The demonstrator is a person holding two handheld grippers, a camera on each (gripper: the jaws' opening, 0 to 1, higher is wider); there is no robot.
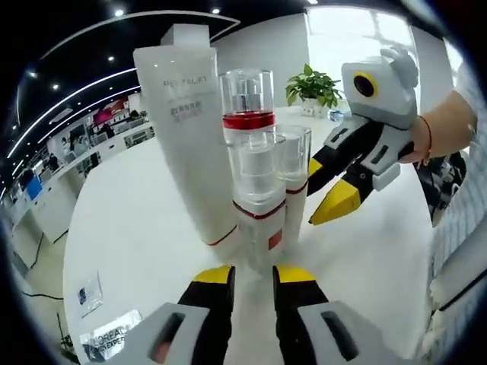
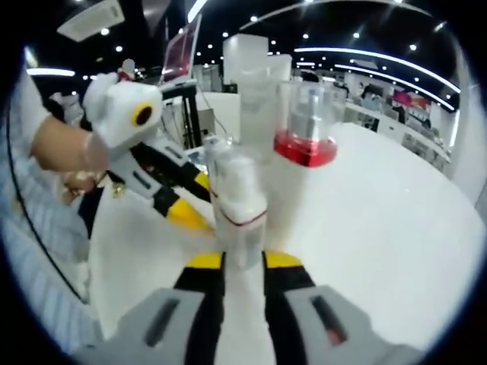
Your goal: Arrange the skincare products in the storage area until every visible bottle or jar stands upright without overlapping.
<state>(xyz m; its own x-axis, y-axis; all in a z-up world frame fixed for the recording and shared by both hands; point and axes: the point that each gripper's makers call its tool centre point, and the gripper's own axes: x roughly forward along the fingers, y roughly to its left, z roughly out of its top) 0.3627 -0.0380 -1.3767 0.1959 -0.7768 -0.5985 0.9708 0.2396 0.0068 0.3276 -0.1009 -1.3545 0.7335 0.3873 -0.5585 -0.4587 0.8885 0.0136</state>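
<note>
- Far left of the cluster on the white table (image 1: 137, 228) stood the big white tube (image 1: 186, 129), upright on its cap, tallest thing there and my landmark for everything else.
- Just right of the tube and a bit behind was the clear-capped bottle with the red band (image 1: 248, 103), also upright.
- In front of that, touching or nearly touching the tube's base, were two small clear-capped bottles (image 1: 259, 198) side by side, both standing. Packed tight, couldn't tell if they actually touched each other.
- The left gripper (image 1: 253, 283) sat low in front of the small bottles, jaws parted by a narrow gap with nothing between them.
- Right of the tube, the right gripper (image 1: 332, 185) came in from the side, yellow tips close to the second small bottle.
- From the right gripper view, that gripper (image 2: 243, 261) looked closed around the base of a small bottle (image 2: 237, 205), jaws snug on both sides.
- My take: everything's standing, so the trick was spacing. I'd slide that bottle away from the tube slowly, keep it low and vertical, and not clip its neighbour.
</note>
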